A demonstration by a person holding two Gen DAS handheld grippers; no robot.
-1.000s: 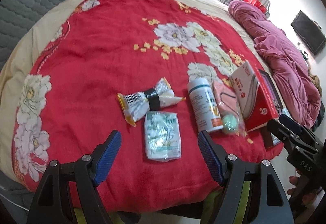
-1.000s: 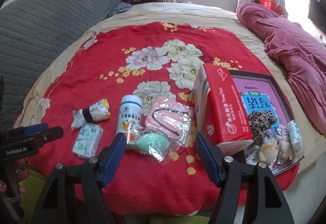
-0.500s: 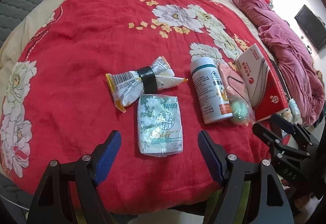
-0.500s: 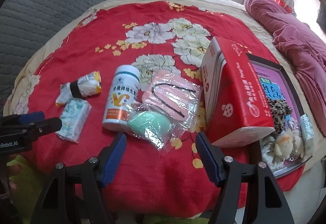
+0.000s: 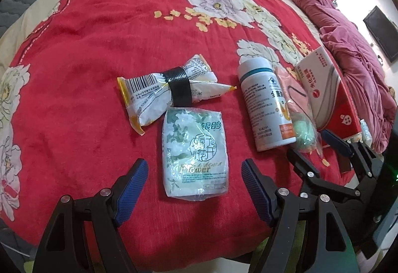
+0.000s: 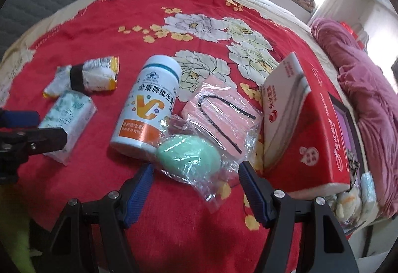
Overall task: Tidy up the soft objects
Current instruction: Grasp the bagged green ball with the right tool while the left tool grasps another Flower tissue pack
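A green-and-white tissue pack (image 5: 195, 152) lay flat on the red floral blanket (image 5: 99, 31), at twelve o'clock from the left gripper (image 5: 192, 172), whose blue pads stood wide apart on either side of its near end, touching nothing. At the pack's eleven o'clock a snack packet bound with black tape (image 5: 171, 89) touched it. The right gripper (image 6: 195, 177) was likewise spread wide, empty, framing a mint-green sponge in a clear bag (image 6: 190, 155). A white vitamin bottle (image 6: 146, 109) lay at the sponge's ten o'clock, a red tissue box (image 6: 306, 136) at its three o'clock.
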